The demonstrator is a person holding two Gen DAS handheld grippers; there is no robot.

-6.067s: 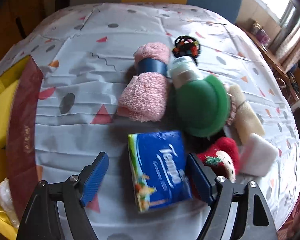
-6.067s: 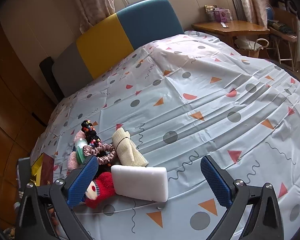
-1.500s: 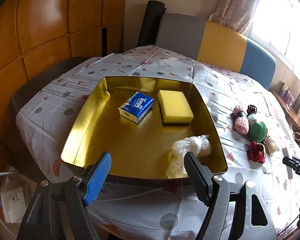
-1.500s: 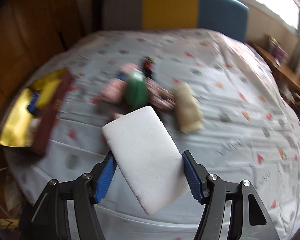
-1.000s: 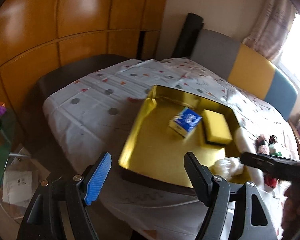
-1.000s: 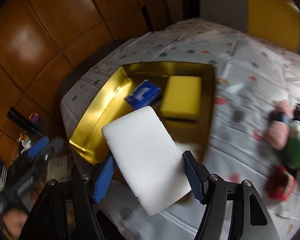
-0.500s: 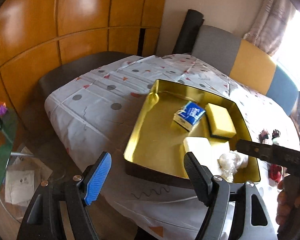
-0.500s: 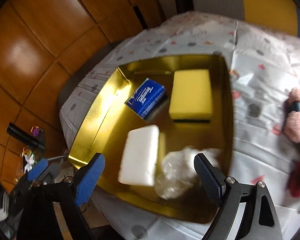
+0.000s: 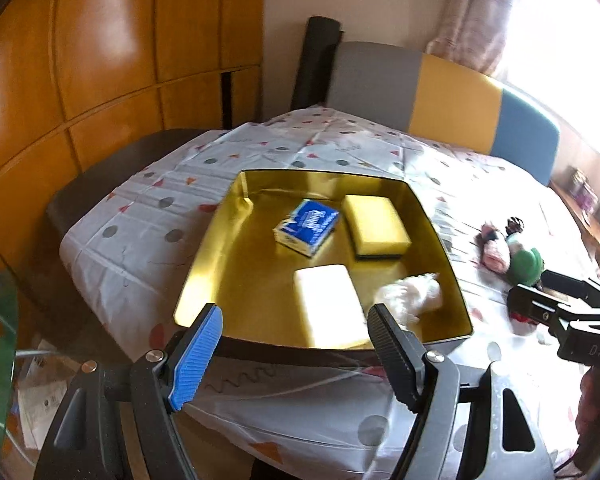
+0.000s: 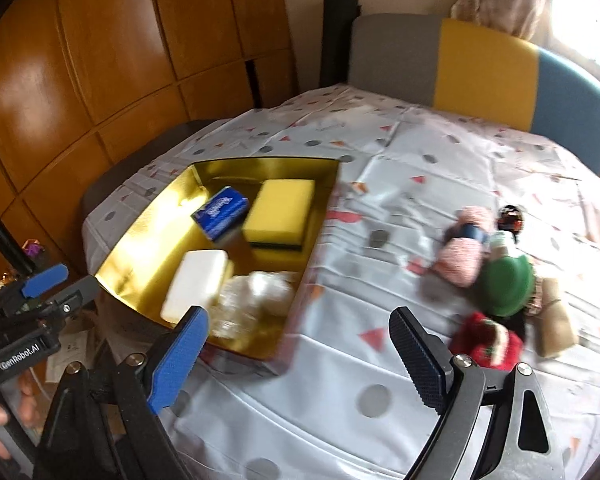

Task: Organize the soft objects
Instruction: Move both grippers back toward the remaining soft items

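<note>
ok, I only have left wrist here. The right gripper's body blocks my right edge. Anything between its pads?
Observer: No. The right gripper is open and empty; its jaws have just been opening, with only tablecloth beyond them.
Operator: What does it hide on the table?
Observer: A red plush toy beside the green round item, with a beige roll to their right.
Operator: The pink roll is a blur for me.
Observer: The pink roll lies apart from the gold tray; a dark blue band wraps its middle.
</note>
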